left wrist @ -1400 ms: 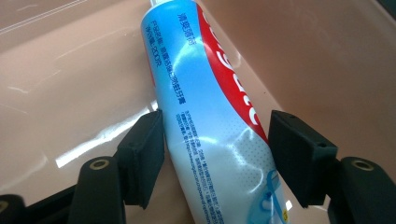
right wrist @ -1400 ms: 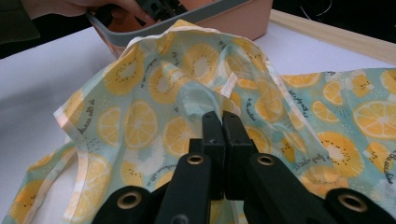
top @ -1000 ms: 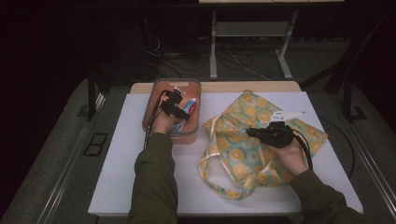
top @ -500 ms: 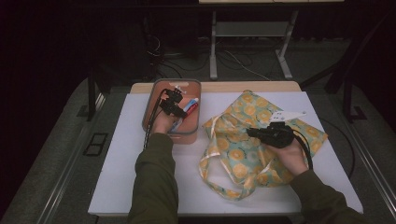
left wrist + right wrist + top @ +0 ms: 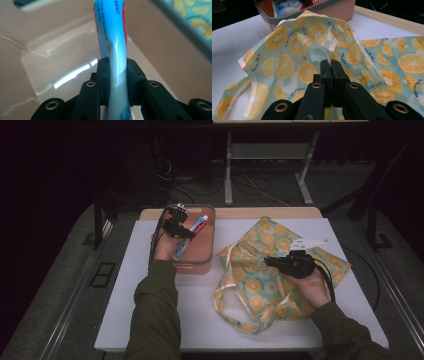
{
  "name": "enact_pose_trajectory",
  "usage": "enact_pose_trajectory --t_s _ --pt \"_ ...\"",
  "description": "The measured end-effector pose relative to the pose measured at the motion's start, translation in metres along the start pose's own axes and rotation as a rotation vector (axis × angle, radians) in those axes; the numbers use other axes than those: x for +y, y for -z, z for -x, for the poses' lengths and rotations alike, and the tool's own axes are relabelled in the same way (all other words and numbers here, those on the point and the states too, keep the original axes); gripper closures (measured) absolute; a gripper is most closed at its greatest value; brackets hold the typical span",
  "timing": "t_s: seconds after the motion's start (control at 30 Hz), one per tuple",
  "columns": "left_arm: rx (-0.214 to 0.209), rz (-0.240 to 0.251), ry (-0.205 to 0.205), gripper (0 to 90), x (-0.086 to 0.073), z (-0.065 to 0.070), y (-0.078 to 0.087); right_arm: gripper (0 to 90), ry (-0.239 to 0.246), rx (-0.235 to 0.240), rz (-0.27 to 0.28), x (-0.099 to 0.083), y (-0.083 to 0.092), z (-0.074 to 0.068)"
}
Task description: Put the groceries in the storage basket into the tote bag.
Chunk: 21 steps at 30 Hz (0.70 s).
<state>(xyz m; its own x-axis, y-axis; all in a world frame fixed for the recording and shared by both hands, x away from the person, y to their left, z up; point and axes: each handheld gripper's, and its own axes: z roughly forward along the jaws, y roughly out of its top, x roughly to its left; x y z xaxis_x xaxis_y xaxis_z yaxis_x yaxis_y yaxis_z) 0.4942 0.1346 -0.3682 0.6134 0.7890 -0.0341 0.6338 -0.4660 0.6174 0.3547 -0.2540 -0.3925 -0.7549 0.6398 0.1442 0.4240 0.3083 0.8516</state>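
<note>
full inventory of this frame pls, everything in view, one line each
tube: 1, white, blue and red, over the bin, clamped in left gripper
bin: 1, pink, table's far left
bag: 1, pale green with lemon print, table centre-right, fold pinched by right gripper
table: 1, white top
left gripper: 1, black, over bin
right gripper: 1, black, on bag
sleeves: 2, olive, bottom edge

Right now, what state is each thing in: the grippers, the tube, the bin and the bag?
Left gripper: shut on the toothpaste tube, jaws pressing its sides.
Toothpaste tube: held, dented where it is pinched, over the bin.
Bin: upright and open on the table, beside the bag.
Right gripper: shut on the bag, pinching a fold.
Bag: rumpled on the table, fabric raised at the pinch.
</note>
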Motion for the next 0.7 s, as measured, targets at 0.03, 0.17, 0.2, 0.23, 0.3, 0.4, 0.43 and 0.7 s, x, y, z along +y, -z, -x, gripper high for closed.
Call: enact_pose_trajectory --t_s 0.03,0.17,0.2,0.23,0.3,0.4,0.43,0.7 --pt "-0.013 0.015 0.002 74.9 0.000 0.001 0.005 89.3 0.001 -0.001 0.000 0.000 0.000 0.000" --pt "-0.051 0.058 -0.006 75.0 0.000 0.007 0.026 89.4 0.005 -0.006 -0.002 0.000 -0.001 0.000" --pt "-0.060 0.065 -0.013 75.0 0.000 0.010 0.031 89.3 0.007 -0.009 -0.005 0.000 -0.001 0.000" --pt "-0.078 0.075 -0.019 75.0 -0.001 0.012 0.036 89.3 0.010 -0.010 -0.007 0.000 -0.001 0.000" --pt "-0.087 0.102 -0.046 75.1 -0.002 0.019 0.046 89.3 0.013 -0.013 -0.008 0.000 -0.002 -0.001" --pt "-0.101 0.142 -0.070 75.2 -0.003 0.027 0.058 89.3 0.011 -0.018 -0.009 0.000 -0.002 -0.001" --pt "-0.100 0.150 -0.075 75.2 -0.003 0.029 0.062 89.3 0.012 -0.017 -0.009 0.000 -0.002 0.000" --pt "-0.146 0.134 -0.118 75.5 -0.008 0.046 0.080 89.3 0.013 -0.020 -0.010 0.000 -0.002 -0.001"
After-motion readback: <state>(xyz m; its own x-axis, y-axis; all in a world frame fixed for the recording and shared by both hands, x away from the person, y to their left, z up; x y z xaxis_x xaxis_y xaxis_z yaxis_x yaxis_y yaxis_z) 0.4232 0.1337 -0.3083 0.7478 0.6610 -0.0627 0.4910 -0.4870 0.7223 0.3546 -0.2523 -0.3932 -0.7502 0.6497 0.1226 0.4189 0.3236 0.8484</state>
